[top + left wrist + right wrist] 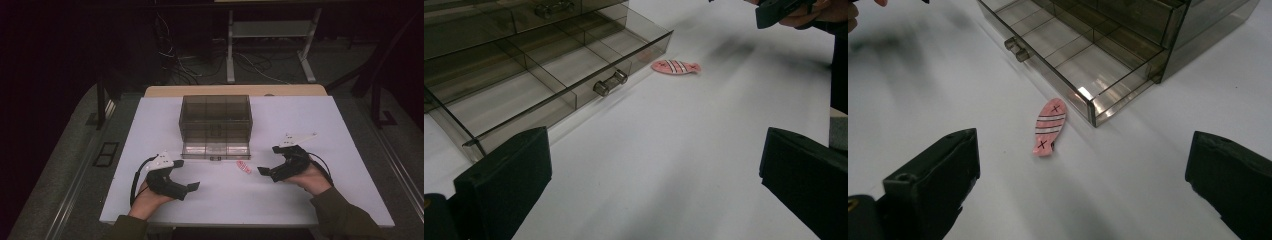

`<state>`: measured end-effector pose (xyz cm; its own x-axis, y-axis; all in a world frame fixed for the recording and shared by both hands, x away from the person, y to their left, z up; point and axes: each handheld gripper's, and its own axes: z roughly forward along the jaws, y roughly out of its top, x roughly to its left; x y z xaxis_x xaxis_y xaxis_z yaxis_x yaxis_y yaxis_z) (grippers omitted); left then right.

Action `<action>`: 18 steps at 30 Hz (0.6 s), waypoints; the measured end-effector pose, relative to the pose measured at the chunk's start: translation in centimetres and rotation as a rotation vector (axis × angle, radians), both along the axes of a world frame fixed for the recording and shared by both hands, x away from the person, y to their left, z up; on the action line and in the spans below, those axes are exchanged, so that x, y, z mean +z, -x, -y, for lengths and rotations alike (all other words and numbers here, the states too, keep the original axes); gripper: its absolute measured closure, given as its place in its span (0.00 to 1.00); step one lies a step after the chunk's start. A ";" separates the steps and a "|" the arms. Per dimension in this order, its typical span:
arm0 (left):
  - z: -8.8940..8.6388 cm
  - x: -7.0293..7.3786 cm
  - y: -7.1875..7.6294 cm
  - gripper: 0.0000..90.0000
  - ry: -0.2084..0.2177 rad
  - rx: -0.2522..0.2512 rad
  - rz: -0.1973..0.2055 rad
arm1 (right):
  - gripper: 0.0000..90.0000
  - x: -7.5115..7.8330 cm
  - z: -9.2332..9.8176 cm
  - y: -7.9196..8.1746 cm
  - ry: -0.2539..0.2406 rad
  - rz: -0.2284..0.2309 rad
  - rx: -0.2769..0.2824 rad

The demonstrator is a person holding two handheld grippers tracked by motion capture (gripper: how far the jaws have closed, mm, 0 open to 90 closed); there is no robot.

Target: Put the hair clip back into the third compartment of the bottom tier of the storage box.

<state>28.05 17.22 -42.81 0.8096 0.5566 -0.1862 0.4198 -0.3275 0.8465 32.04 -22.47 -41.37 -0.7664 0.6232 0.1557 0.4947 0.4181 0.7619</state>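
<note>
White table [310, 200]; I see pink fish clip [244, 167] flat, long axis near-right to far-left, just right of open drawer [216, 150]; L gripper [192, 186] & R gripper [261, 171] jaws both spread, empty.

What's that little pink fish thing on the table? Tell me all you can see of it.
The pink fish is a small, flat, fish-shaped piece, glossy like plastic, with a band of dark and white stripes across its middle and a black X near each end. It lies flat on the white table, just off the front right corner of the open drawer of the smoky clear box, close to it but apparently not touching. Nothing holds it; both grippers are apart from it.
</note>
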 end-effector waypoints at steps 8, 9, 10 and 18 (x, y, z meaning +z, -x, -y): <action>0.0 0.0 0.0 0.00 0.001 -0.003 0.001 | 0.00 0.1 -0.8 -0.8 -0.002 -0.004 0.007; 0.0 0.0 0.0 0.00 0.000 -0.003 0.001 | 0.00 0.1 -0.8 -0.8 -0.002 -0.004 0.007; 0.1 0.0 0.0 0.00 0.001 -0.004 0.001 | 0.00 0.1 -0.8 -0.8 0.000 -0.007 0.009; 0.1 0.1 0.0 0.00 0.006 -0.002 0.005 | 0.00 0.2 -1.3 -1.6 -0.013 -0.007 0.008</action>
